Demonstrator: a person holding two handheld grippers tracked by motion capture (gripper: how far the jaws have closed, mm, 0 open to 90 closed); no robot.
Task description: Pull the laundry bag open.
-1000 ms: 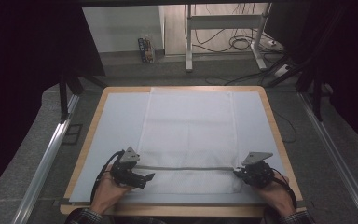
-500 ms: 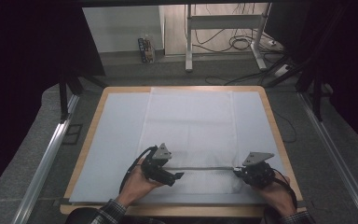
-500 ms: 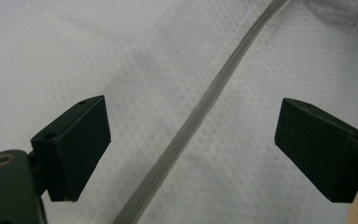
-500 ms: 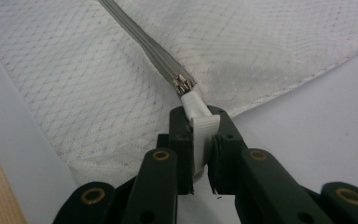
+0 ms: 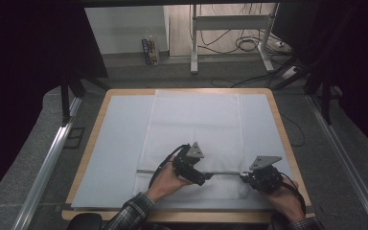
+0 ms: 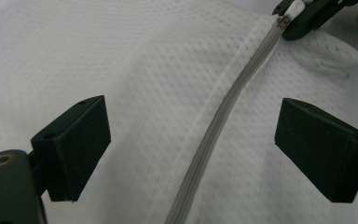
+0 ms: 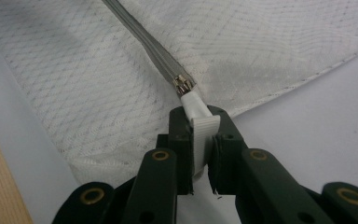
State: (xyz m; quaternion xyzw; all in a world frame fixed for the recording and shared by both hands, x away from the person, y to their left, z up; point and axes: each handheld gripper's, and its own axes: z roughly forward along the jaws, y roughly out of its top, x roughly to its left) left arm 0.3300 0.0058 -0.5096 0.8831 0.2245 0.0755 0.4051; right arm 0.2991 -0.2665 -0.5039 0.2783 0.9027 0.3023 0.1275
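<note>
Left fingers spread, right fingers clenching zipper tab over pale mat.

Dim room, grey floor, cables

So the mesh bag lies flat mid-table, zipper running across its near edge. Left gripper sits over the zipper's middle, right gripper at its right end, clamping the tab.
</note>
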